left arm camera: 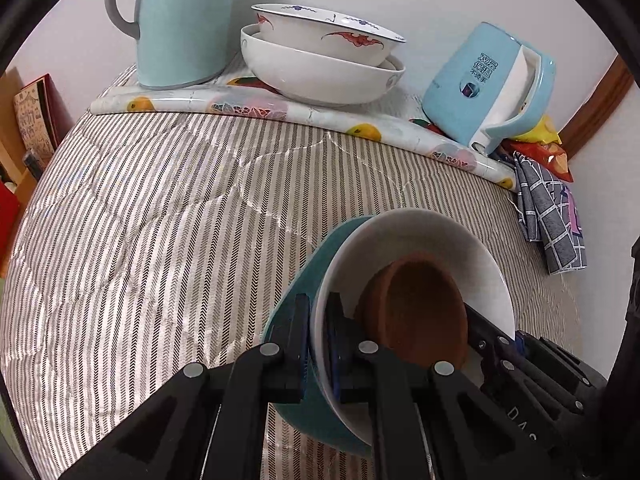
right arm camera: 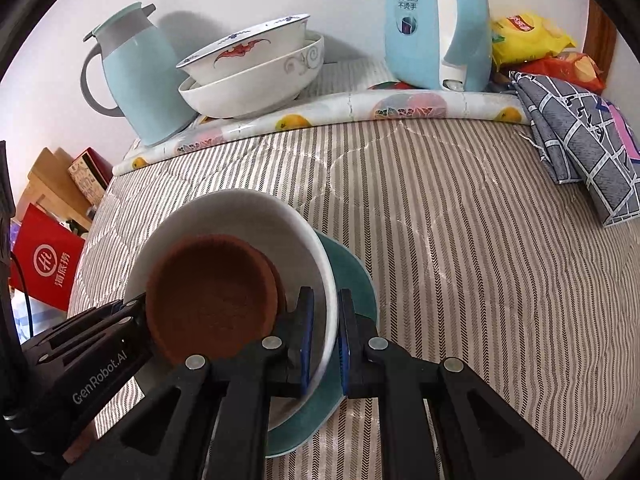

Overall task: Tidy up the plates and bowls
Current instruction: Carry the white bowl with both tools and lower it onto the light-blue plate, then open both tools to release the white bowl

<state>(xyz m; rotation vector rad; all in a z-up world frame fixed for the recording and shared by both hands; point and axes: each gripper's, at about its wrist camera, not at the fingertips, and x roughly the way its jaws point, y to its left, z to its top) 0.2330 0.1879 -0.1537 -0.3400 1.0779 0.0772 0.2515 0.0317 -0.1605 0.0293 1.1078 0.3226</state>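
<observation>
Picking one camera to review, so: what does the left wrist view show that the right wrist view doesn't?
Left wrist only: nothing much of its own.
Right wrist only: the red bag, and the yellow snack bag in full.
Both: each hand-held gripper, left and right, clamping the rims of the white bowl and teal plate, with the brown bowl nested inside.

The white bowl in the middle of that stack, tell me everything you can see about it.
The plain white glossy bowl, ceramic by its look, is round and deep. It is nested in a teal plate and holds a smaller brown matte bowl. The stack is tilted over the striped quilted cloth. The left gripper and right gripper each clamp its rim together with the plate's, one on each side.
</observation>
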